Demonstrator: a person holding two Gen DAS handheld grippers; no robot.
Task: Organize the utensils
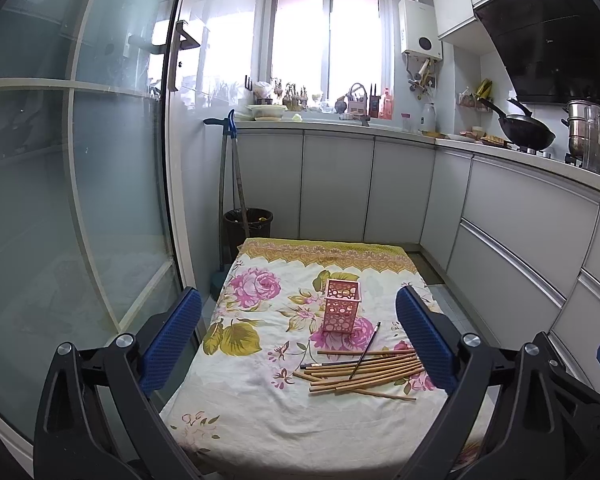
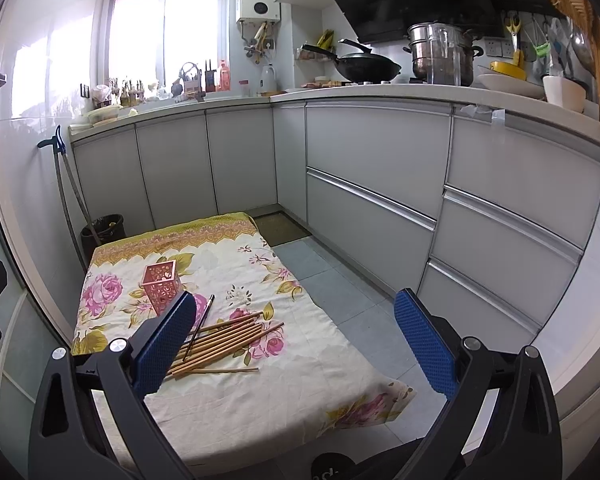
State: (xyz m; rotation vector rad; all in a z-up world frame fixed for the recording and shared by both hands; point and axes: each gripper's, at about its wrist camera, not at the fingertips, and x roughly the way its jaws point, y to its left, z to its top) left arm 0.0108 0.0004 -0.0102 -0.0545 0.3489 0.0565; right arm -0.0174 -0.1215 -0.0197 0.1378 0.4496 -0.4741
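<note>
A pink perforated holder (image 1: 341,306) (image 2: 161,286) stands upright on a table draped in a floral cloth (image 1: 252,392) (image 2: 284,384). In front of it lies a loose pile of wooden chopsticks (image 1: 364,372) (image 2: 220,342), with a dark thin brush (image 1: 365,350) (image 2: 199,326) across them. My left gripper (image 1: 300,336) is open, held above the near part of the table, chopsticks near its right pad. My right gripper (image 2: 296,340) is open too, over the table's right edge, its left pad covering the pile's left end.
Grey kitchen cabinets (image 2: 372,168) run along the back and right, close to the table. A glass door (image 1: 72,184) stands to the left. A black bin (image 1: 249,226) with a mop sits behind the table. Tiled floor (image 2: 340,292) lies to the right.
</note>
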